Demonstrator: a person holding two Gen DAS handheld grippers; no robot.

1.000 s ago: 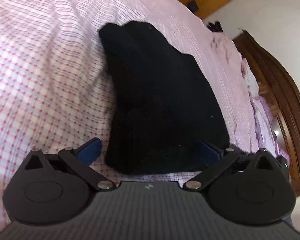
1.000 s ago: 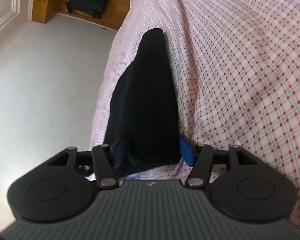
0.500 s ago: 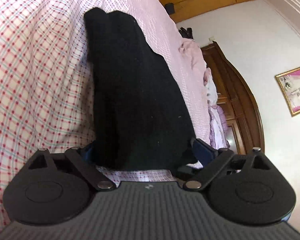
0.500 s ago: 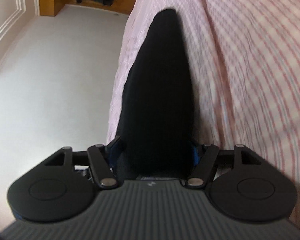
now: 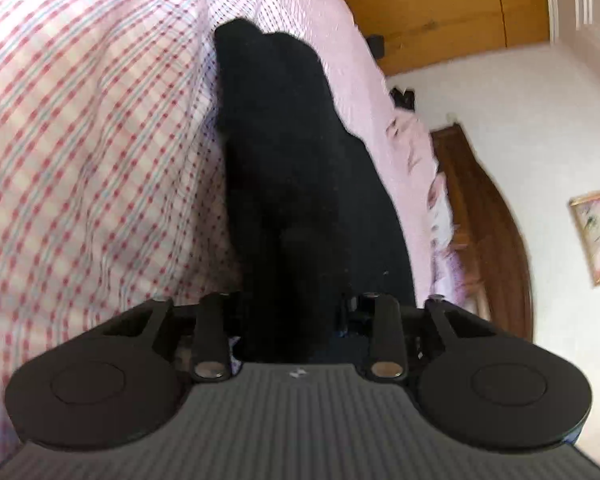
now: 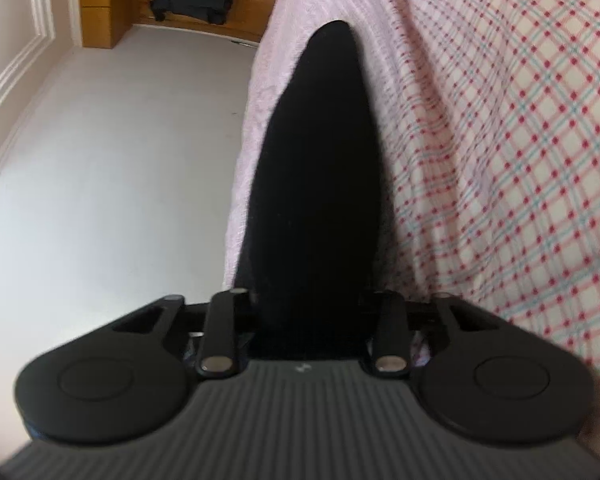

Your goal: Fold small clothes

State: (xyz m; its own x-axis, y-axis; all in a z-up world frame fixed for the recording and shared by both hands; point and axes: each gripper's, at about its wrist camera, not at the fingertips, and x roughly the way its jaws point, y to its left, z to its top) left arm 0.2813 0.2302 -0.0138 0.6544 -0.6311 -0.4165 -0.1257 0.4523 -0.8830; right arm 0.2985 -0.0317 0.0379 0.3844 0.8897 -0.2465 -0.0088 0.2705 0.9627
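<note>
A small black knit garment point(image 5: 300, 184) lies along the edge of a bed with a pink checked sheet point(image 5: 80, 140). My left gripper point(image 5: 290, 332) is shut on its near end; the cloth hides the fingertips. In the right wrist view the same black garment point(image 6: 320, 184) runs away from me to a narrow tip. My right gripper point(image 6: 308, 332) is shut on its near end, and the cloth covers the pads. The garment looks raised off the sheet at both held ends.
The bed's side drops to a pale floor point(image 6: 100, 160) on the left of the right wrist view. A wooden cabinet point(image 6: 148, 0) with dark clothing stands beyond. A dark wooden headboard point(image 5: 488, 216), pink bedding and a framed picture point(image 5: 598, 232) show in the left wrist view.
Both grippers closed from open onto the near ends of the black garment. Both tilted and lifted, so the cloth now stands narrower and higher off the sheet.
</note>
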